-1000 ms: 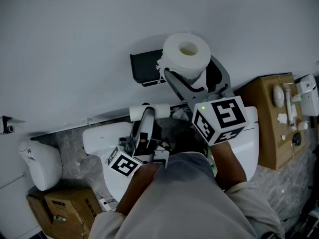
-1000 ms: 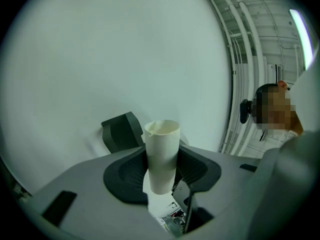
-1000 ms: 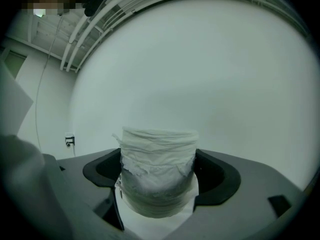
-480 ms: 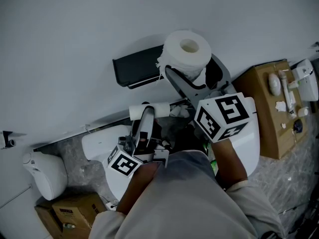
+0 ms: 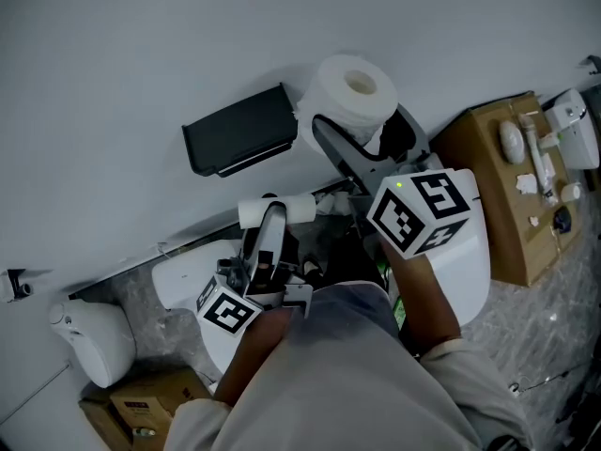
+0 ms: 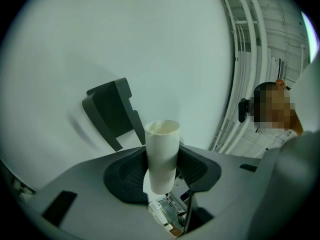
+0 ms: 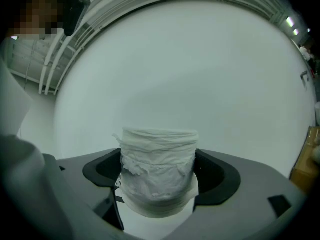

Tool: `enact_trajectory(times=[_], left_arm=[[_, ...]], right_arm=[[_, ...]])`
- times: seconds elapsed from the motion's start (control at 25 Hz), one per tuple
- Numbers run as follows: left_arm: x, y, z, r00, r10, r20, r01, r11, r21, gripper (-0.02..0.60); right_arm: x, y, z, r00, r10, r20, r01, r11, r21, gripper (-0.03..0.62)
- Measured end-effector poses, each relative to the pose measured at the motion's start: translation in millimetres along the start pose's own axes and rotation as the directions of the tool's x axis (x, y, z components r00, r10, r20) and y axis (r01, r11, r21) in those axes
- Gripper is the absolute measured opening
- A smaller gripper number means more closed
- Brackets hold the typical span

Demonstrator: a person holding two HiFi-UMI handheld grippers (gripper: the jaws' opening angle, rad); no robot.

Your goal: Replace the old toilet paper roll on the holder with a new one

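Here, head view: the new toilet paper roll (image 5: pixel 349 97) is clamped between the jaws of the right gripper (image 5: pixel 362 132), near the wall and just right of the black holder (image 5: pixel 239 132), not touching it. The roll's hollow core is turned toward the camera, so its axis runs crosswise to the jaws. Lower down, the bare cardboard tube (image 5: pixel 279 211) is gripped by the left gripper (image 5: pixel 268 225) above the white toilet (image 5: pixel 178 272). Its long axis is laid nearly left to right in the picture, across the jaws. A brown cardboard box (image 5: pixel 488 191) is seen at the right.

Left gripper view: the tube (image 6: pixel 162 154) is pinched at its lower half by the left gripper (image 6: pixel 162 173). It stands upright in the picture, open end at the top. The holder (image 6: pixel 111 113) is seen on the wall behind it, to the left and apart.

Right gripper view: the roll (image 7: pixel 159 169) is squeezed on both sides by the right gripper (image 7: pixel 159 180). Its axis is vertical in the picture, and torn, ragged outer wraps are noted. The plain wall lies beyond.
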State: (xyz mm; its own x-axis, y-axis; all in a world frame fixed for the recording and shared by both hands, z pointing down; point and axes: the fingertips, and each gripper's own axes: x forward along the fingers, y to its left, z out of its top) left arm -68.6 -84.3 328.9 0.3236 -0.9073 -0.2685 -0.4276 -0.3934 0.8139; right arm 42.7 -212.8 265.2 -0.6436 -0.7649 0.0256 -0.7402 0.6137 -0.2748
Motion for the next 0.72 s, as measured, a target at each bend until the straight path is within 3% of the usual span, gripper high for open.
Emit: enact_trajectory(times=[0.2, 0.36, 0.52, 0.72], left_arm=[[7.3, 4.8, -7.3, 1.000, 0.013, -0.028, -0.013, 1.000, 0.006, 0.172], [8.0, 5.6, -8.4, 0.999, 0.015, -0.039, -0.015, 1.000, 0.007, 0.172], [6.5, 8.1, -9.3, 0.999, 0.033, -0.041, -0.033, 0.999, 0.011, 0.172], [1.9, 14.5, -9.7, 0.998, 0.057, -0.027, -0.057, 0.998, 0.006, 0.172]], right_arm=[[1.7, -25.6, -15.6, 1.000, -0.021, 0.015, 0.018, 0.988, 0.156, 0.445], [5.0, -37.2, -34.3, 1.000, -0.022, 0.016, 0.016, 0.953, 0.303, 0.445], [10.3, -44.3, -56.0, 1.000, -0.028, -0.007, 0.029, 0.935, 0.353, 0.445], [21.9, -46.2, -89.2, 0.999, 0.010, -0.034, 0.009, 0.848, 0.529, 0.445]])
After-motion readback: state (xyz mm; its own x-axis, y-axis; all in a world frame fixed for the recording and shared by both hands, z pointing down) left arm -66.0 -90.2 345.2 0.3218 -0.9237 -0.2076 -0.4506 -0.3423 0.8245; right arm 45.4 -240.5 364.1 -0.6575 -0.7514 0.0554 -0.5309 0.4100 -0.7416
